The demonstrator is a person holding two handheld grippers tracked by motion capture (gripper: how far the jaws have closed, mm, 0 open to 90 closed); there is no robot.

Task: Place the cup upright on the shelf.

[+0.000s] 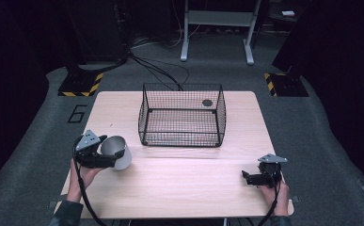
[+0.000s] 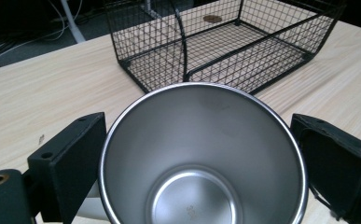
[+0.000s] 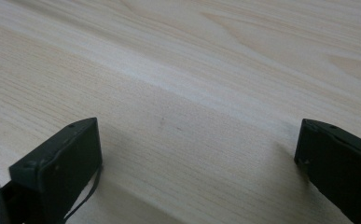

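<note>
The left tool [image 1: 105, 151] has its jaws spread wide around a steel cup [image 2: 201, 158] — one jaw at each side of the rim, contact unclear. The cup sits at the bench's [image 1: 189, 188] front left, near the wire basket [image 1: 182, 115], apparently tipped, mouth toward the tool's camera. The right tool [image 1: 250, 178] gapes empty over bare wood.

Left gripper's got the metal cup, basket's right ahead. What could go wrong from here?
1. The left gripper jaws sit either side of the smooth steel cup; contact isn't clear, so it might slip or tip.
2. The wire basket has tall walls close ahead; a low carry could clip its rim.
3. The right gripper rests open, far off, unable to steady anything.
</note>
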